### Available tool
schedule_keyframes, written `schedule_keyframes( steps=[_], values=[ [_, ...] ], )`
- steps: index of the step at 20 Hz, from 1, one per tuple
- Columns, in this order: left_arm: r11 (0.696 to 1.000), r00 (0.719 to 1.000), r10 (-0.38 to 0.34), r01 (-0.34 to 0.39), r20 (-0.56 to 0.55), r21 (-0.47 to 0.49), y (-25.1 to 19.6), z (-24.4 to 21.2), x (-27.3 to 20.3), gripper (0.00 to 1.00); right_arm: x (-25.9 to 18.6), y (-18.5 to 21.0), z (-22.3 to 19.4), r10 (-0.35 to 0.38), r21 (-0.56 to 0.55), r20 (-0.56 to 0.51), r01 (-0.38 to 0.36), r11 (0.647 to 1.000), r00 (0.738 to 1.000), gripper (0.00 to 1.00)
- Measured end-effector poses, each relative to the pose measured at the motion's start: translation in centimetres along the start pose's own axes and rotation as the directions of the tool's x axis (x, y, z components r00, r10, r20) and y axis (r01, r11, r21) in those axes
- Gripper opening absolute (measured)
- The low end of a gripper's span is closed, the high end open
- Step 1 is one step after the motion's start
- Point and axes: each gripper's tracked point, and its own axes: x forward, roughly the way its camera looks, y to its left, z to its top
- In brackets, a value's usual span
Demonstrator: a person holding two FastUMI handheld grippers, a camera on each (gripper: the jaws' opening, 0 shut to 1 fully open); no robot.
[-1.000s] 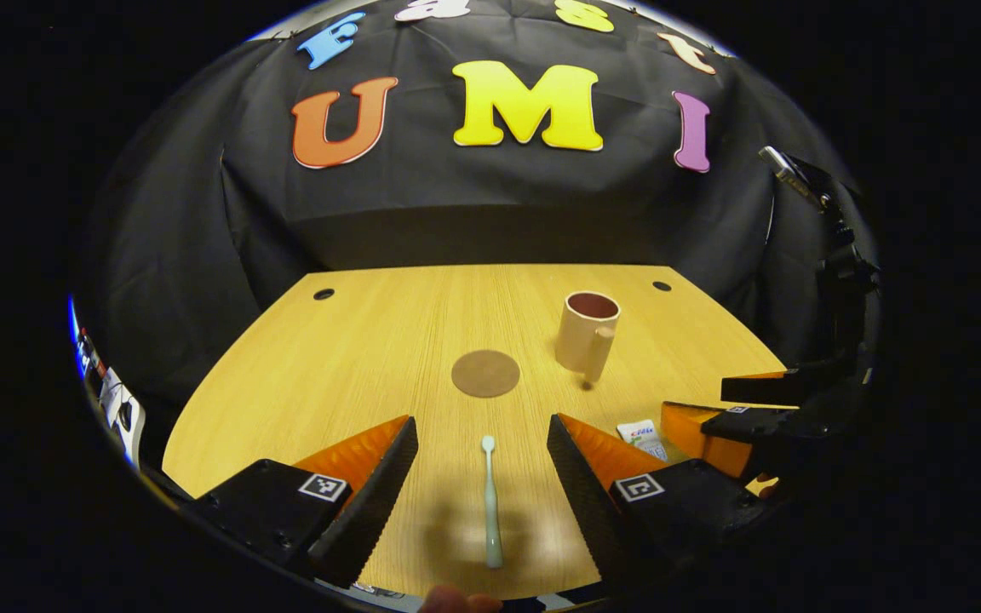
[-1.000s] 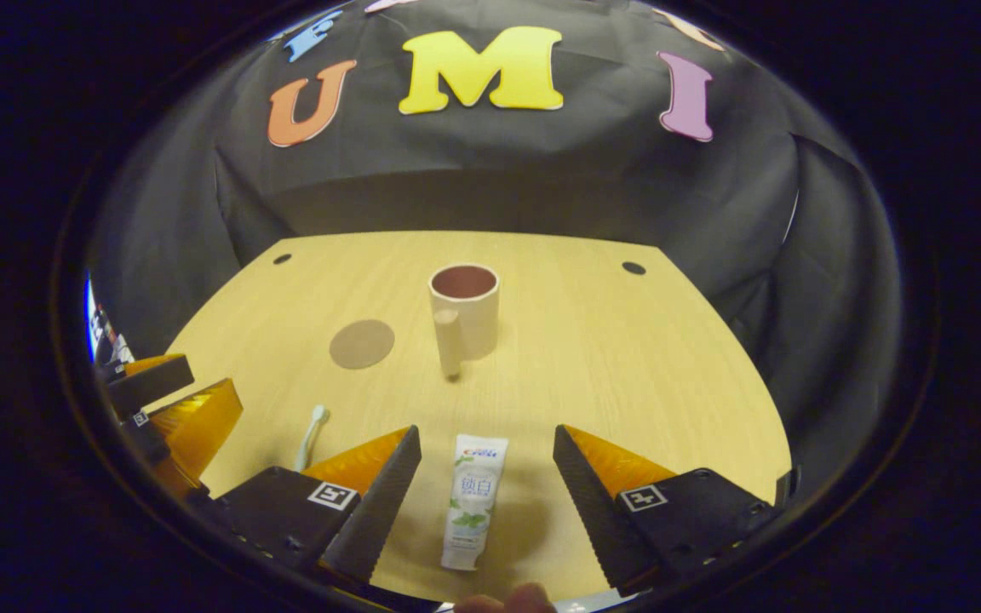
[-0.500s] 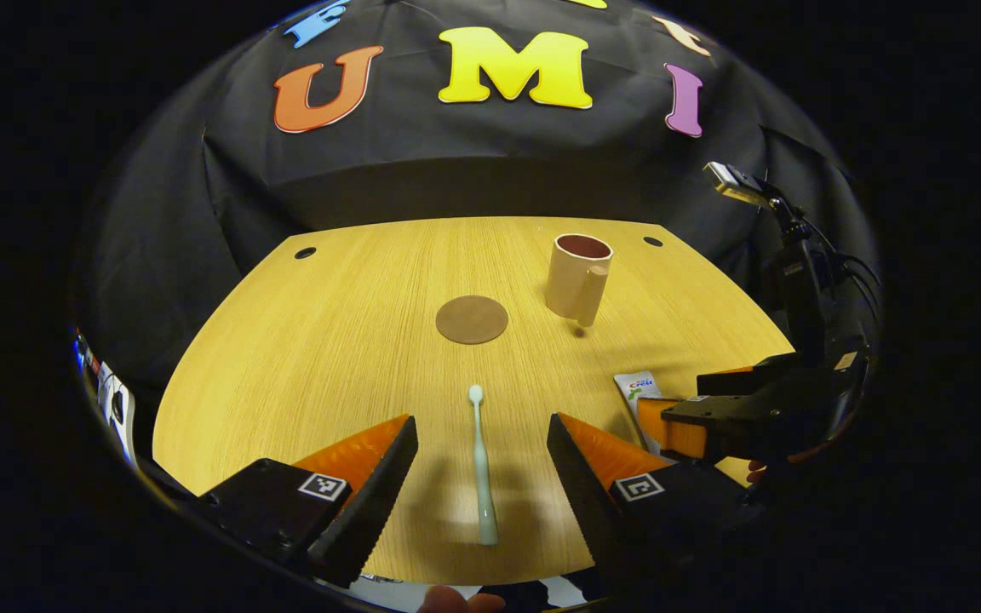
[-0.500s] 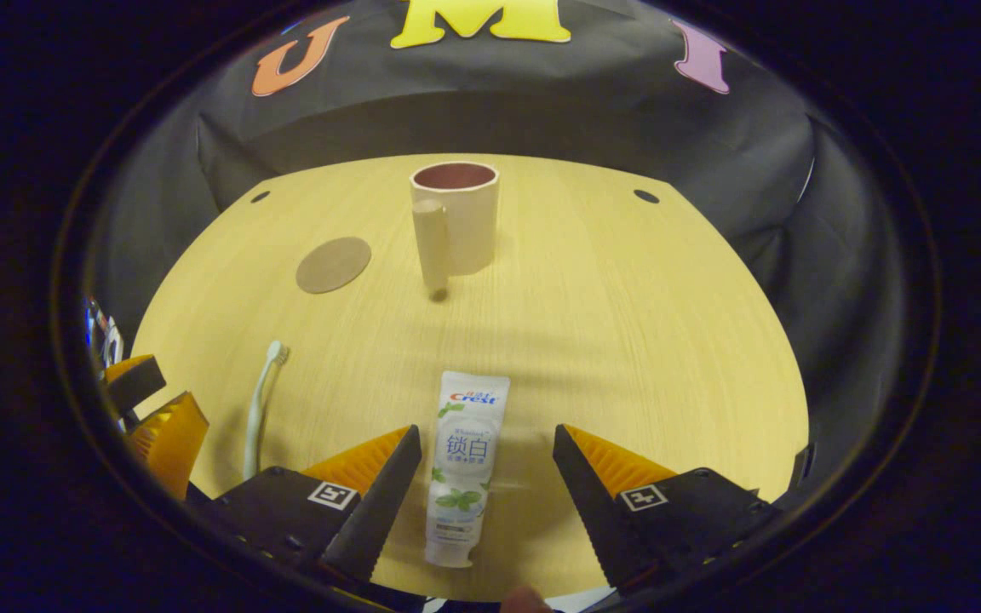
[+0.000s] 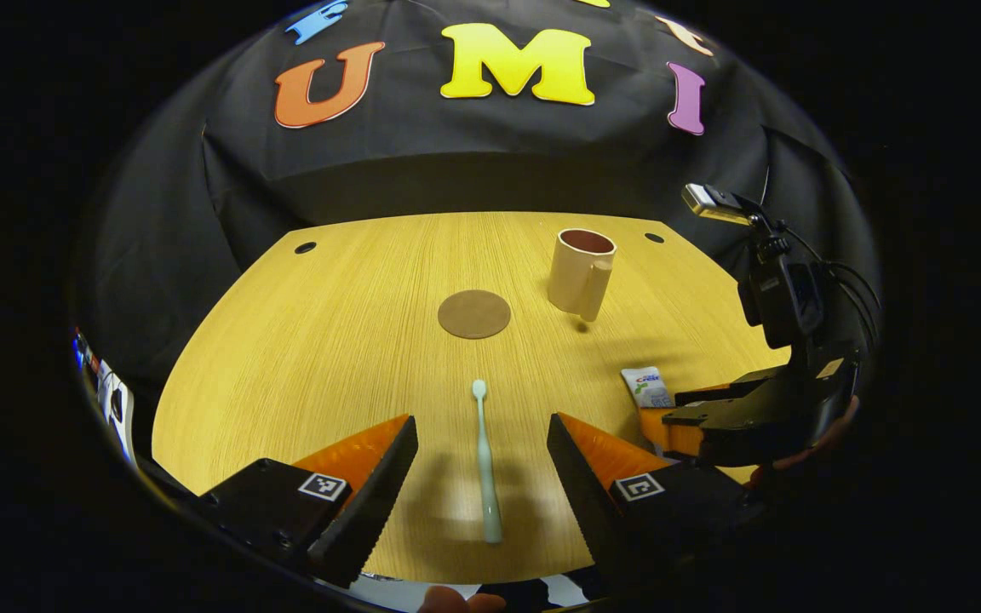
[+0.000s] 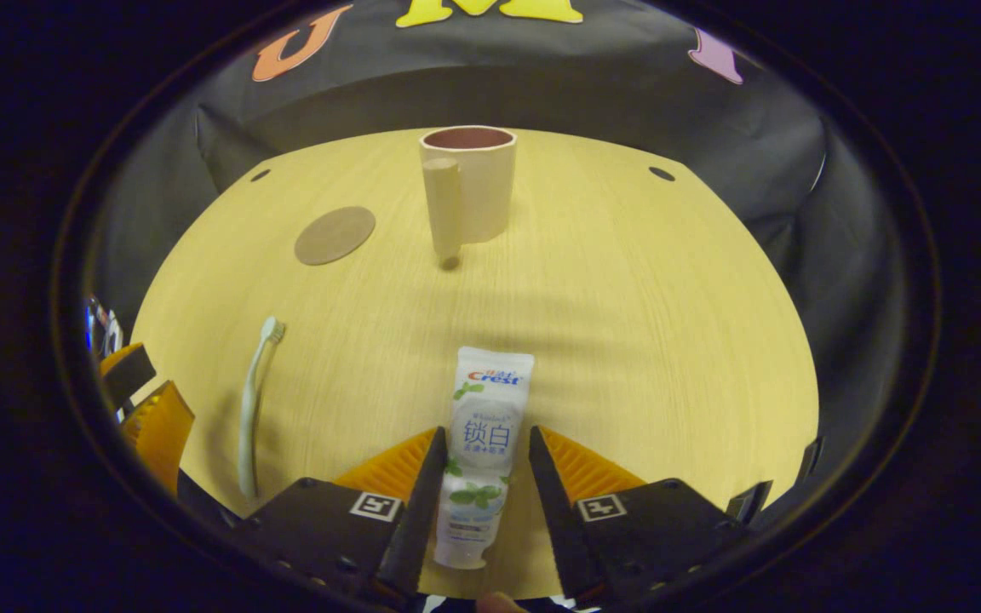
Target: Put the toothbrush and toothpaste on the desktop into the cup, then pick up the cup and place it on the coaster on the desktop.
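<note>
So far nothing sits in the cup point(image 6: 467, 183): our right gripper point(image 6: 480, 502) has closed around the toothpaste point(image 6: 484, 443) near the tabletop's point(image 6: 627, 298) front edge, our left gripper point(image 5: 482, 477) gapes wide astride the toothbrush point(image 5: 484, 460), and the coaster point(image 5: 473, 313) waits bare.

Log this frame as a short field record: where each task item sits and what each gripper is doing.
toothbrush: flat on the desktop, between the open left gripper fingers, untouched
toothpaste: flat, between the right gripper fingers, which have closed in to its sides; contact unclear
cup: upright, nothing visible inside
coaster: bare, left of the cup
</note>
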Motion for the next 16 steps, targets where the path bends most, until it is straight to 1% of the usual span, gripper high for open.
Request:
schedule_keyframes(
  steps=[1,2,3,6,7,8,9,11,12,16],
  values=[
    [1.0,1.0,0.0,0.0,-0.001,-0.001,0.2,0.1,0.0,0.98,0.0,0.1,0.0,0.001,0.0,-0.008,-0.001,1.0,1.0,0.51],
    [1.0,1.0,-0.001,0.001,-0.001,-0.003,0.1,-0.1,0.0,0.98,-0.2,-0.1,0.0,0.001,-0.001,-0.009,-0.001,1.0,1.0,0.51],
    [1.0,1.0,-0.001,0.001,-0.002,-0.004,0.1,-0.1,-0.1,0.98,-0.2,-0.1,0.0,0.003,-0.007,-0.014,-0.004,1.0,1.0,0.47],
    [1.0,1.0,0.002,-0.002,-0.009,-0.007,0.2,-0.4,-0.2,0.98,-0.2,-0.1,0.0,0.006,-0.001,-0.015,-0.006,1.0,1.0,0.41],
    [1.0,1.0,0.003,-0.003,-0.01,-0.007,0.2,-0.4,-0.2,0.98,-0.2,-0.1,0.1,0.007,0.001,-0.02,-0.007,1.0,1.0,0.34],
    [1.0,1.0,0.004,-0.004,-0.007,-0.006,0.3,-0.4,-0.3,0.98,-0.3,-0.1,0.2,0.006,0.003,-0.017,-0.006,1.0,1.0,0.34],
    [1.0,1.0,0.005,-0.005,-0.005,-0.005,0.4,-0.3,-0.3,0.98,-0.4,-0.2,0.2,0.008,-0.002,-0.019,-0.008,1.0,1.0,0.29],
    [1.0,1.0,0.004,-0.004,-0.004,-0.008,0.3,-0.5,-0.3,0.98,-0.6,-0.4,0.2,0.006,0.005,-0.014,-0.006,1.0,1.0,0.29],
    [1.0,1.0,0.006,-0.006,-0.007,-0.01,0.4,-0.7,-0.3,0.98,-1.0,-0.3,0.6,0.005,0.013,-0.003,-0.005,1.0,1.0,0.23],
    [0.999,1.0,-0.002,0.001,-0.025,-0.032,0.2,-1.4,-0.3,0.98,-2.8,-0.7,1.7,0.02,0.019,0.03,-0.021,1.0,0.999,0.23]
  ],
)
